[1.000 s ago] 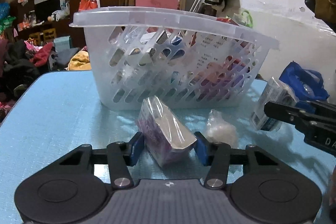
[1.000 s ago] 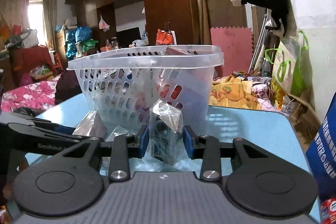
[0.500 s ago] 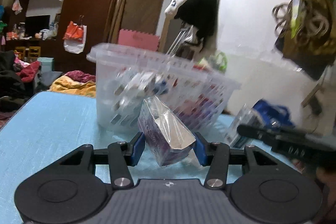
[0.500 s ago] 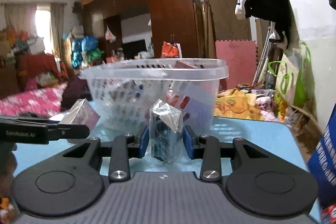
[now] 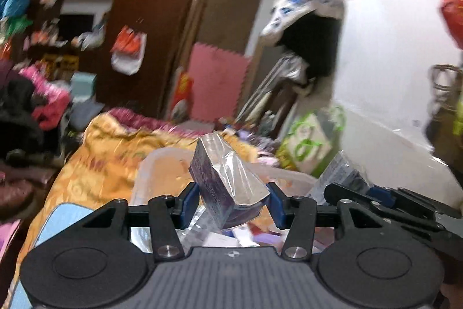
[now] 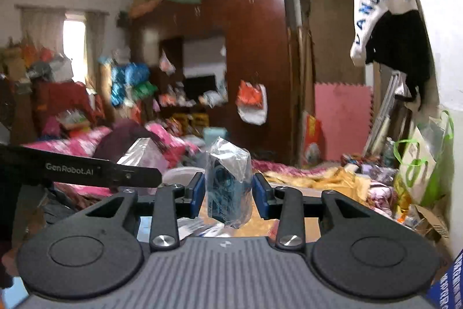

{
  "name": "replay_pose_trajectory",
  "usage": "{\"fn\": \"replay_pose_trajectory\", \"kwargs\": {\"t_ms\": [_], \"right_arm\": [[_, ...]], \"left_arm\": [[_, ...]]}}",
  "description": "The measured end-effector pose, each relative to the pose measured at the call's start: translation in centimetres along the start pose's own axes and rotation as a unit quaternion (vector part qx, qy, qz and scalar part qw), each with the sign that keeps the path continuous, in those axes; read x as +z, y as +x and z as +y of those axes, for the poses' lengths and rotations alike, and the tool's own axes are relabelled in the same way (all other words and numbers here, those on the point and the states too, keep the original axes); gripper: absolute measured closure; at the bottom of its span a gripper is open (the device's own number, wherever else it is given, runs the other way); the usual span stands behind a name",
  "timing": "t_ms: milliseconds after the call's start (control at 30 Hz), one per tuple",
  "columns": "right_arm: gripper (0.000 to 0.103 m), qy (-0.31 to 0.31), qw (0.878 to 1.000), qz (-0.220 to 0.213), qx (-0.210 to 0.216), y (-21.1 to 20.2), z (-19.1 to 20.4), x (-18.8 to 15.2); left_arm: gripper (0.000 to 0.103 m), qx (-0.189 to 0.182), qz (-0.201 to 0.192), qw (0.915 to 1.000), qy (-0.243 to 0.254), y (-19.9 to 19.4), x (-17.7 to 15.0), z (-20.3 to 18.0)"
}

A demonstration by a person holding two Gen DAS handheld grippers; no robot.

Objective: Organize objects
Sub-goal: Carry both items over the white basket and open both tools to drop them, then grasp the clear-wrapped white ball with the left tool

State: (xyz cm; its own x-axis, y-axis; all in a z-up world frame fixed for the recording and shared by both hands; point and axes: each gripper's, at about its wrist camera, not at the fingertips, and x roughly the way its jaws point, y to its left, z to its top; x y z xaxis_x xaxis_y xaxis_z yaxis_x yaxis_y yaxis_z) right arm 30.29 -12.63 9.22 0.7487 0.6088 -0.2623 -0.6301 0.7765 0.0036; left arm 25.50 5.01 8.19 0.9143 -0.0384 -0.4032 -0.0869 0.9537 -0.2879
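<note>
Left claw [image 5: 230, 200]: clamped on purple wrapped box [image 5: 228, 184] – pads touching both sides, box tilted, long axis leaning up and to the left.
Right claw [image 6: 230, 193]: shut on clear packet with blue contents [image 6: 228, 181] – packet upright between the pads.
Basket [image 5: 162, 161]: white plastic, directly below and just beyond left claw; rim visible either side of box, packets already inside.
Key relation: box hanging over the open basket mouth, left claw nearer; right claw just to the right, its packet seemingly near the right rim.
Step, as judged: release over basket, left first.
Risk: tilted box could catch the rim; blur hides exact clearance.
Bench [image 5: 63, 219]: blue corner, near left.
</note>
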Motion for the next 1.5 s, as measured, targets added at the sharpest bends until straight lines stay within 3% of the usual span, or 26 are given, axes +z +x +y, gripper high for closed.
{"fn": "replay_pose_trajectory", "kwargs": {"t_ms": [33,67,100,233,267,300,367,467,667,767,900,1200,1267,1300,1400,1500], "right_arm": [[0.042,0.003,1.0,0.009,-0.011,0.8,-0.2,0.0],[0.023,0.005,1.0,0.008,-0.023,1.1,-0.3,-0.1],[0.013,0.008,0.999,0.001,-0.034,1.0,-0.4,-0.2],[0.006,0.024,1.0,-0.008,-0.011,-2.2,-1.1,-1.2],[0.0,0.028,0.999,-0.015,-0.003,-3.5,-1.3,-1.6],[0.0,0.033,0.999,-0.023,0.007,-4.7,-1.4,-2.1],[0.0,0.051,0.998,-0.017,0.018,-6.9,-1.7,-3.8],[0.0,0.056,0.998,0.003,0.016,-8.6,-2.0,-7.4],[0.0,0.054,0.995,0.076,-0.037,-6.3,-3.1,-12.2],[0.0,0.083,0.992,0.086,-0.048,-5.7,-4.3,-12.5],[0.0,0.074,0.99,0.108,-0.061,-5.2,-4.6,-13.3],[0.0,0.068,0.983,0.124,-0.116,-5.3,-4.8,-14.4],[0.0,0.074,0.98,0.137,-0.123,-4.9,-5.2,-14.5],[0.0,0.079,0.979,0.142,-0.122,-4.7,-5.4,-14.5],[0.0,0.094,0.977,0.148,-0.119,-4.5,-6.0,-14.6],[0.0,0.093,0.979,0.145,-0.111,-4.6,-5.9,-14.6]], "left_arm": [[0.041,0.007,0.013,0.9999,0.002,1.0,0.0,0.2],[0.039,0.016,0.02,0.9996,0.005,1.6,-0.1,0.5],[0.035,0.03,0.023,0.9993,0.006,2.1,-0.1,0.6],[0.034,0.028,0.002,0.9994,0.02,0.1,-0.6,0.6],[0.033,0.021,-0.011,0.9994,0.025,-1.3,-1.0,0.4],[0.03,0.01,-0.028,0.9989,0.035,-3.0,-1.7,0.0],[0.013,-0.007,-0.053,0.9967,0.06,-5.8,-3.7,-0.9],[0.01,-0.01,-0.065,0.9924,0.104,-8.3,-7.9,-2.7],[0.01,-0.031,0.048,0.9886,0.139,-4.9,-13.6,-4.9],[0.01,-0.015,0.068,0.9871,0.144,-3.2,-14.1,-5.8],[0.01,0.006,0.104,0.9818,0.159,-1.0,-15.2,-7.2],[0.018,0.018,0.124,0.9785,0.164,0.9,-16.2,-7.5],[0.031,0.018,0.127,0.9789,0.159,1.2,-16.4,-7.4],[0.032,0.018,0.13,0.9789,0.156,1.5,-16.5,-7.4],[0.053,0.041,0.113,0.9778,0.171,1.2,-17.0,-7.8],[0.056,0.026,0.111,0.9789,0.17,1.0,-16.8,-7.8]]}}
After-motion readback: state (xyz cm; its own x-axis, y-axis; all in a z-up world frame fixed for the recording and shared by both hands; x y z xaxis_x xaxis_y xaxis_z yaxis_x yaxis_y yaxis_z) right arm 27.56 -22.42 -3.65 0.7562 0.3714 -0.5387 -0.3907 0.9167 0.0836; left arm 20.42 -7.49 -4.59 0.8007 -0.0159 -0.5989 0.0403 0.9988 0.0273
